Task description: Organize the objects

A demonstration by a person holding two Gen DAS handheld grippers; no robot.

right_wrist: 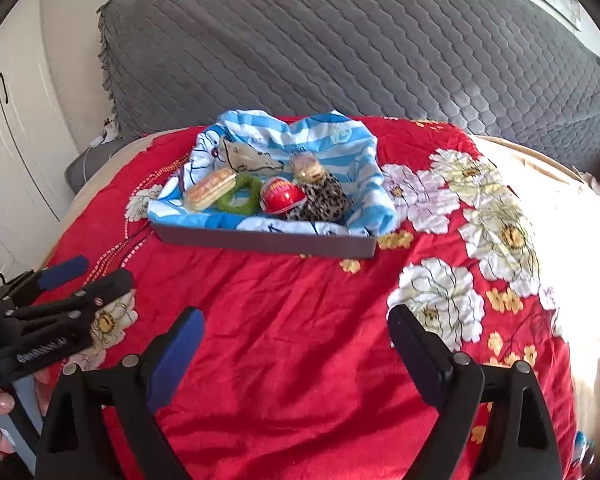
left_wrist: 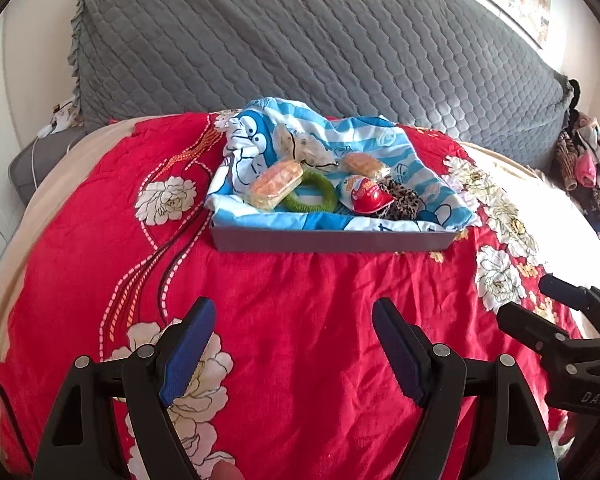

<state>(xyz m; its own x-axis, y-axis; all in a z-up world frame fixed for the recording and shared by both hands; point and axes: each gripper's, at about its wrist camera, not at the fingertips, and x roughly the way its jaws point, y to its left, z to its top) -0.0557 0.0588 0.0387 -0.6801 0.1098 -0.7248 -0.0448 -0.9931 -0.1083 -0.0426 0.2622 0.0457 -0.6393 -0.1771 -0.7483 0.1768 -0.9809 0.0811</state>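
Tray floor hidden under striped cloth, perhaps entirely.

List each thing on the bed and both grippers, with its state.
left gripper: open, empty
right gripper: open, empty
grey tray: flat on bed, lined with cloth
blue striped cloth: crumpled, spilling over tray
green hair tie: lying in tray
wrapped cake: sealed, leaning on hair tie
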